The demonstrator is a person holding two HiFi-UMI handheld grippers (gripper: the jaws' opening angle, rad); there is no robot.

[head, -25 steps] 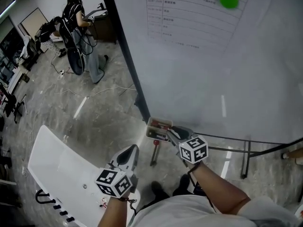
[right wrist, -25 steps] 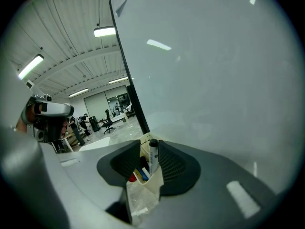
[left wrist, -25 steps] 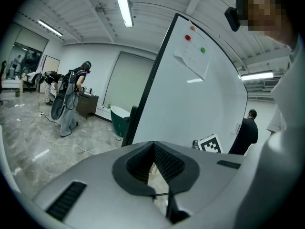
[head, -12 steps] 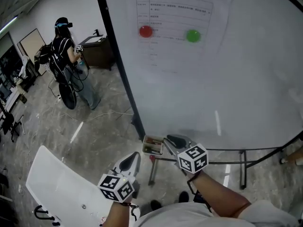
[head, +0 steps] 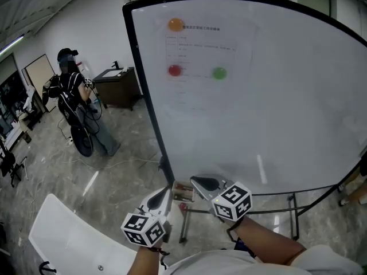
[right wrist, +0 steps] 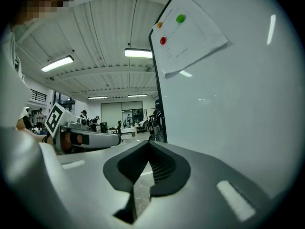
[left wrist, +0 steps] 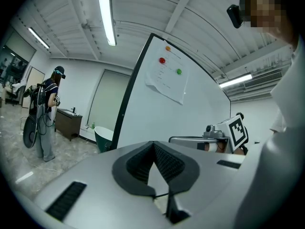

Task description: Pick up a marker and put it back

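A large white whiteboard with a black frame (head: 275, 113) fills the head view from 12 to 3 o'clock. A white paper sheet (head: 200, 56) is fixed to it at 11 o'clock, with an orange round magnet (head: 175, 24), a red round magnet (head: 174, 70) and a green round magnet (head: 219, 72) set on it. A person in dark clothes (head: 71, 93) is seen at 9 o'clock, well apart. The grey left gripper (head: 165, 191) and the grey right gripper (head: 196, 181) are held at 6 o'clock — both claws are closed tip to tip, with nothing between them. A small open beige box (head: 176, 187) sits between the two tips at the board's lower edge. The marker (head: 183, 193) lies inside it, seen only as a thin reddish streak — too small for cap or label to be told.
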